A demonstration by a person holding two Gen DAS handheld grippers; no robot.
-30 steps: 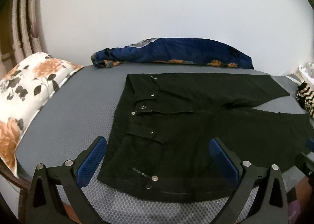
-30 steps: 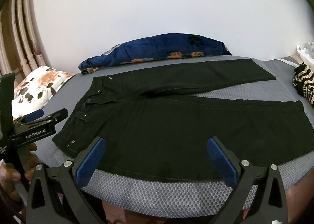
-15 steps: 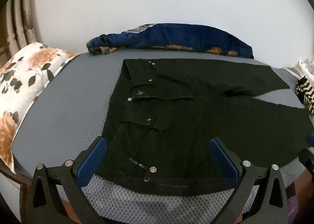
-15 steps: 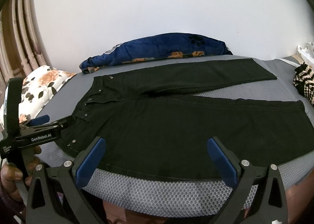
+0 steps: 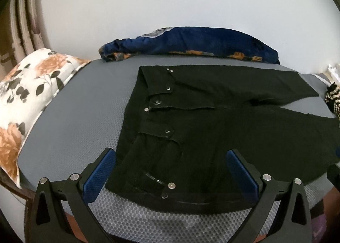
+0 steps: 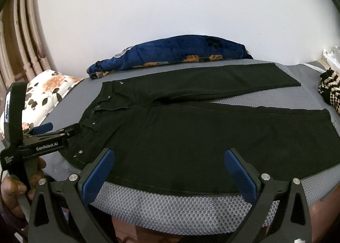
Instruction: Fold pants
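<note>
Nearest, the left gripper hovers with its blue-padded fingers spread wide and empty over the waistband corner of the black pants. The right gripper is likewise wide apart — holding nothing — above the near leg's edge. The pants lie flat on the grey mesh-covered bed, waist to the left, both legs running right. Beyond them sit a floral pillow and, against the wall, a rolled navy blanket.
</note>
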